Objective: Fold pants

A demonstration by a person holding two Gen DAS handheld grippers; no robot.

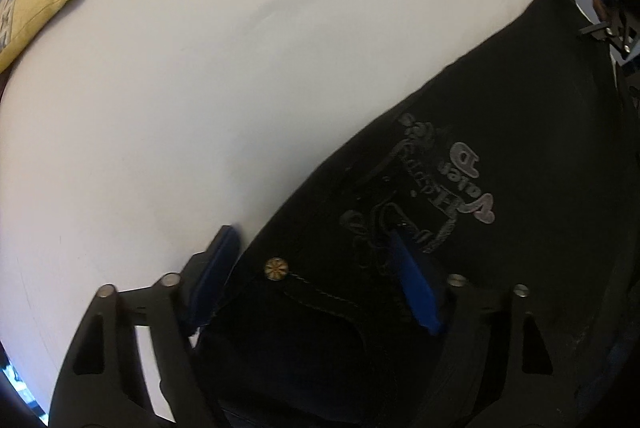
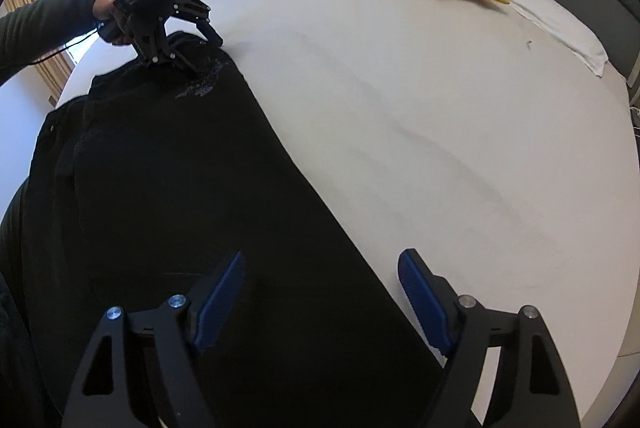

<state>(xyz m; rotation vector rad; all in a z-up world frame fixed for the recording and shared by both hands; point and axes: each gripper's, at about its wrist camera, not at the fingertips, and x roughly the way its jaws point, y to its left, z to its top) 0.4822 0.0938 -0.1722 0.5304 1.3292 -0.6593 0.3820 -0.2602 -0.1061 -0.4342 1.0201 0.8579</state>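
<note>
Black pants [image 2: 192, 195] lie on the bed [image 2: 440, 147]; the left hand-held gripper [image 1: 316, 260] and right hand-held gripper [image 2: 320, 292] both straddle their edge, jaws apart.

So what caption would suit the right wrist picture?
Open right gripper straddling the black pants' edge on a white bed; left gripper at the far end.

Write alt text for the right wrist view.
Black pants lie lengthwise on a white bed; the right gripper straddles their near edge, open. The left gripper sits at their far end.
</note>
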